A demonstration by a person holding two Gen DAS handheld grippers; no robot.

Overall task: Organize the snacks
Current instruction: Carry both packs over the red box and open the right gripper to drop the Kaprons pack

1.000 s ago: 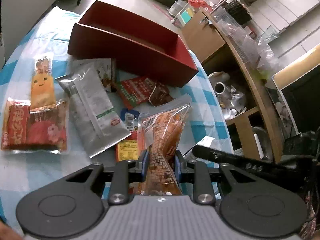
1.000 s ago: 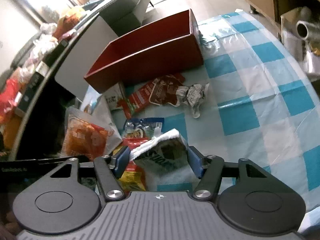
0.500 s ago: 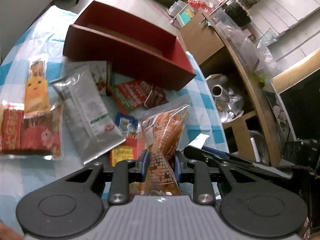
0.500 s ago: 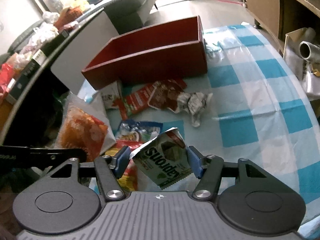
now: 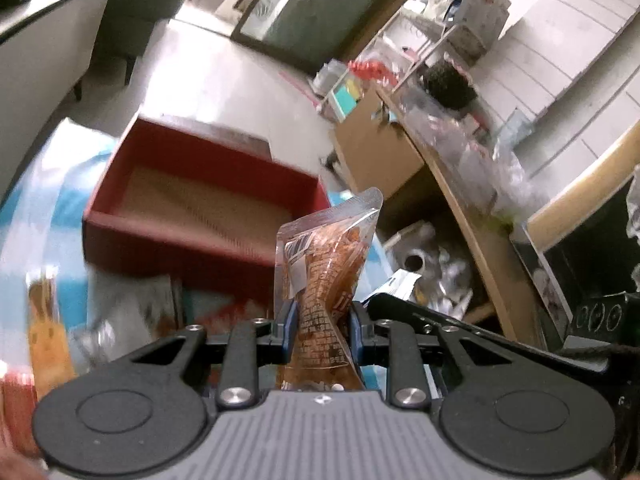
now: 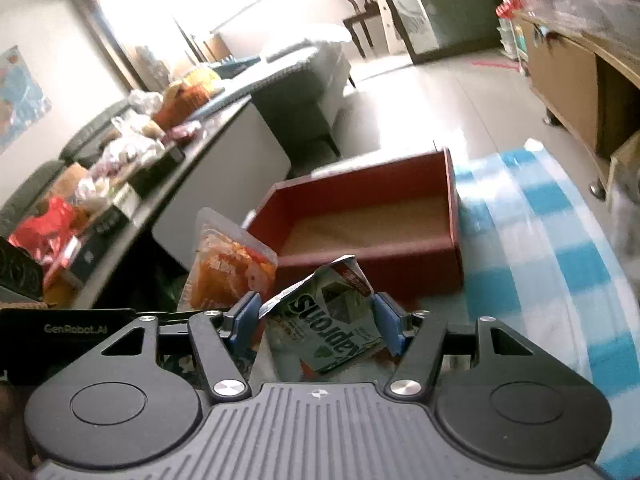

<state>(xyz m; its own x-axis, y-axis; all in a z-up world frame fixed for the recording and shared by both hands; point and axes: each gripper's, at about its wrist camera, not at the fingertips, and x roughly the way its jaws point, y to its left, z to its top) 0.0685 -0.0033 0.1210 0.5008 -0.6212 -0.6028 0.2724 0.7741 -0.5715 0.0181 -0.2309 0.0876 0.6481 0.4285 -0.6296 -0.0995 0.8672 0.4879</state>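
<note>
Clamping the orange pouch [image 5: 325, 280] and green packet [image 6: 332, 320] by narrow edges, both grippers' fingers risk slippage short of the red box [image 6: 372, 232].

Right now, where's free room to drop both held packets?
Red box floor is bare wall to wall. Checked cloth right of the box also looks free. Crowded: the strip in front of the box's near wall, under left gripper and right gripper, holds loose packets.

Right gripper [image 6: 318, 322] clamps green snack packet [image 6: 328, 320]; red box [image 6: 372, 224] at 12 o'clock, orange pouch [image 6: 228, 268] at 10 o'clock.
</note>
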